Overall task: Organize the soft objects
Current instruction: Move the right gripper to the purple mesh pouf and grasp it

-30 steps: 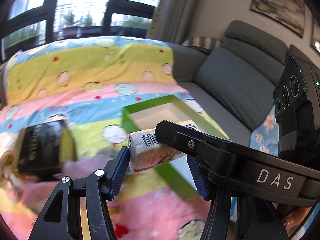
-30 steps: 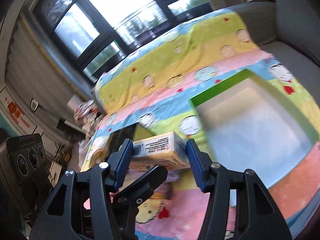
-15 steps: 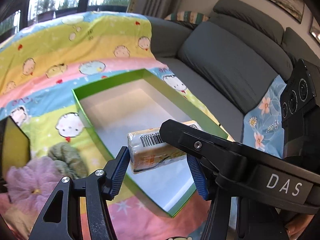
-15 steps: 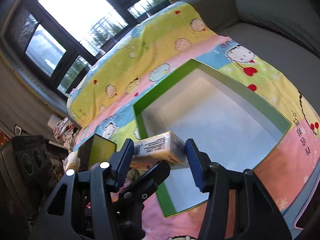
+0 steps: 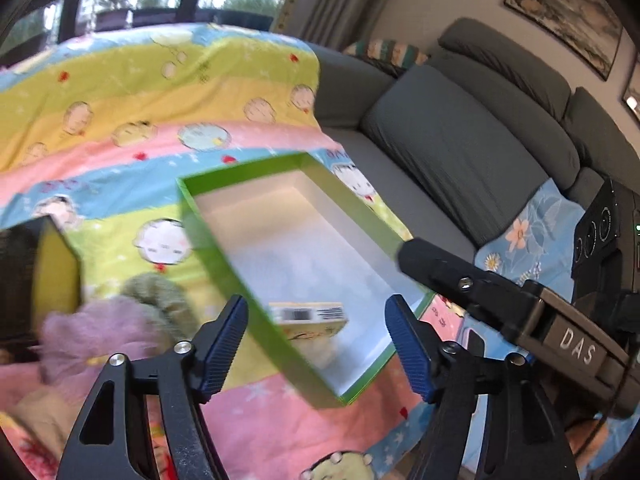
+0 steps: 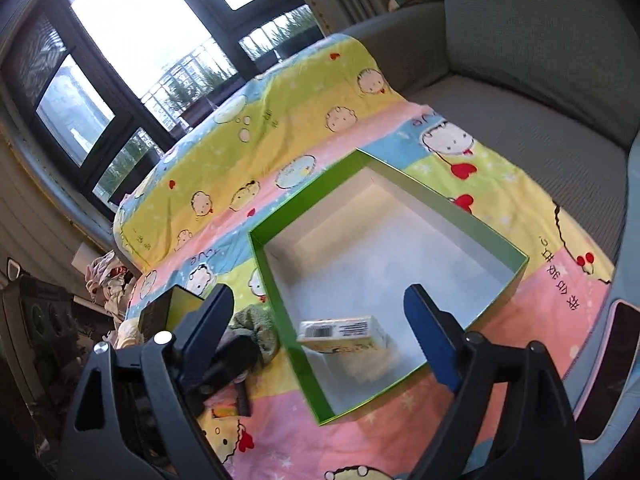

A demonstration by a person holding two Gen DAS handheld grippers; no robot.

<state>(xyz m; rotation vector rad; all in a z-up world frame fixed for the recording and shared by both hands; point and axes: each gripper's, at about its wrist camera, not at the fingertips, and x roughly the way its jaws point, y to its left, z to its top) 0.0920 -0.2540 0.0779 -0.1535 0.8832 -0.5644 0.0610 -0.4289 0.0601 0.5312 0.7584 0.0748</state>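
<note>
— So, what have we got on the blanket?

— One green box, lid off, white inside, and one tissue pack lying in its near corner, barcode side up. Something pale and crumpled sits under or just beside the pack; I can't tell what.

— And outside the box?

— To the left, one olive knitted thing, one fuzzy lilac thing touching it, and one black box with a yellow inside. All on the cartoon-print blanket, which is draped over one grey sofa.

— The grippers?

— Two. Both tilt downward over the near end of the green box. The left gripper has just been spreading its jaws; the pack lies below, clear of the blue pads. The right gripper has just been spreading too, and its pads stand well apart on either side of the pack without touching it.

— So nobody's holding anything?

— No, both let go. The pack rests in the box.
</note>
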